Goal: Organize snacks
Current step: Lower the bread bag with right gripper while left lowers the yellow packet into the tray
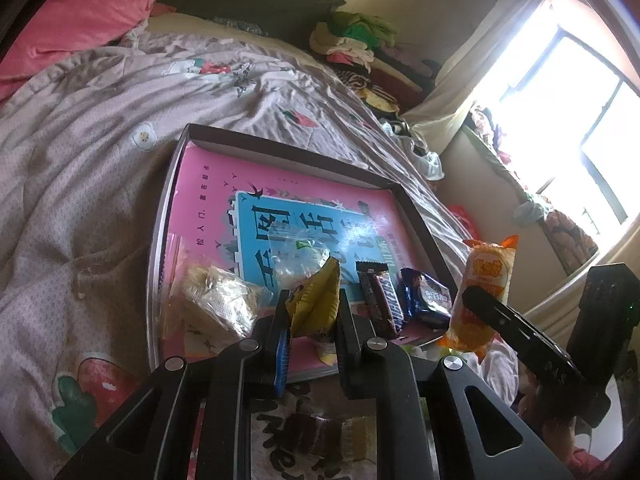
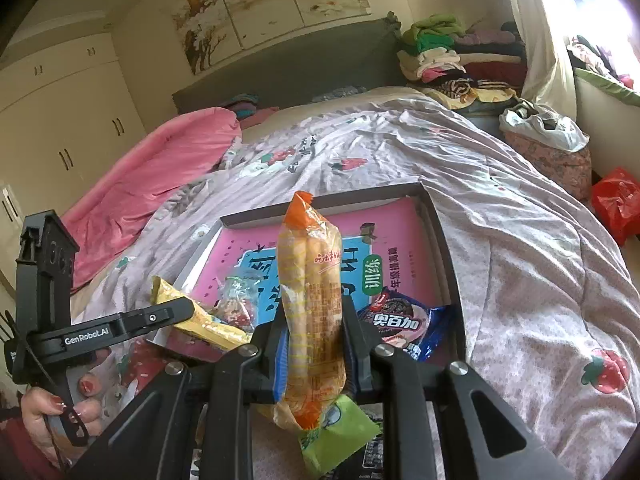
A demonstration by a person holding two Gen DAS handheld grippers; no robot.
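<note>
A shallow dark box (image 1: 276, 148) lies on the bed with a pink book (image 1: 224, 184) as its floor. My left gripper (image 1: 313, 310) is shut on a yellow snack packet (image 1: 316, 300) at the box's near edge. Inside lie a Snickers bar (image 1: 380, 300), a blue biscuit packet (image 1: 428, 296), a clear bag of pale snacks (image 1: 216, 304) and a clear packet (image 1: 300, 252). My right gripper (image 2: 314, 316) is shut on a tall orange packet (image 2: 312, 280), held upright over the box's (image 2: 444, 240) near edge. That orange packet (image 1: 486, 276) also shows at the right of the left wrist view.
A rumpled strawberry-print quilt (image 2: 520, 240) covers the bed, with a pink blanket (image 2: 160, 168) behind. A green packet (image 2: 340, 432) lies under the right gripper and a brown packet (image 1: 320, 436) under the left. Folded clothes (image 2: 448, 56) are piled at the headboard. A person's hand (image 2: 60, 400) holds the left gripper.
</note>
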